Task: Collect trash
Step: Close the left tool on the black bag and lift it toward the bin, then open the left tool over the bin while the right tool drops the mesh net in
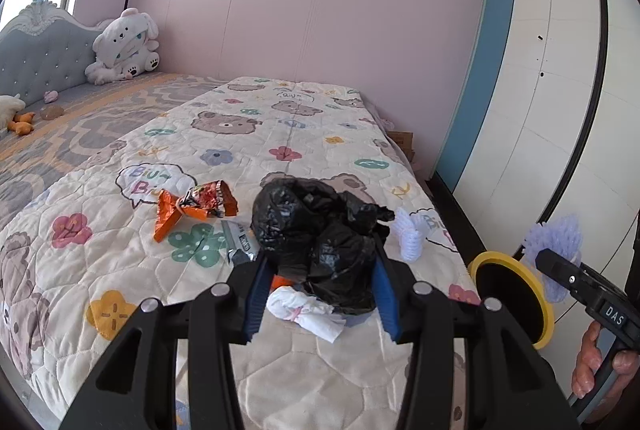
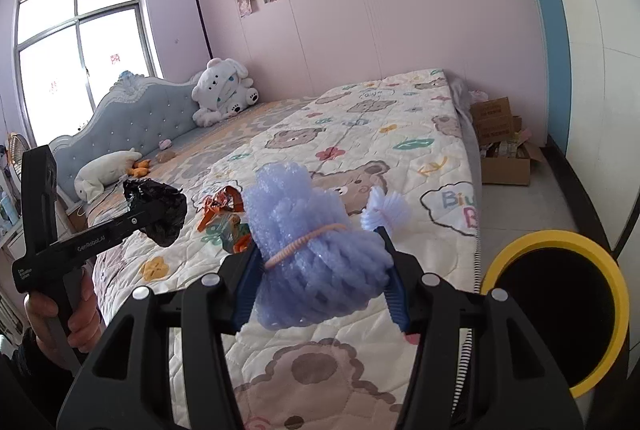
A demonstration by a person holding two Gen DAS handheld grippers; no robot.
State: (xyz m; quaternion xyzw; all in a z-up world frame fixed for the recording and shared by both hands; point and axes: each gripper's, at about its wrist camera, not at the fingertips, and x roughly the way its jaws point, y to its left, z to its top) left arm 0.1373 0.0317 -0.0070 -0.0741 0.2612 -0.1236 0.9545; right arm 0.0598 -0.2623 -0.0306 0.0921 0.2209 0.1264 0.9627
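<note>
Holding a light, crushable black bag (image 1: 320, 242) in my left fingers (image 1: 318, 290), springy foam netting (image 2: 316, 258) in my right fingers (image 2: 320, 294); both pinched mid-bundle.

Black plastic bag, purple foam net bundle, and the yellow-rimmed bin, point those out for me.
black plastic bag (image 1: 316, 234): left wrist view, crumpled middle between the gripper fingers.
purple foam net bundle (image 2: 320, 258): right wrist view, body just below its rubber band.
yellow-rimmed bin (image 2: 532, 244): right wrist view, upper part of the yellow rim.

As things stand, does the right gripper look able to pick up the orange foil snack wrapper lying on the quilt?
Probably not yet: the right gripper is shut on a purple foam net bundle, so the orange foil snack wrapper must wait.
</note>
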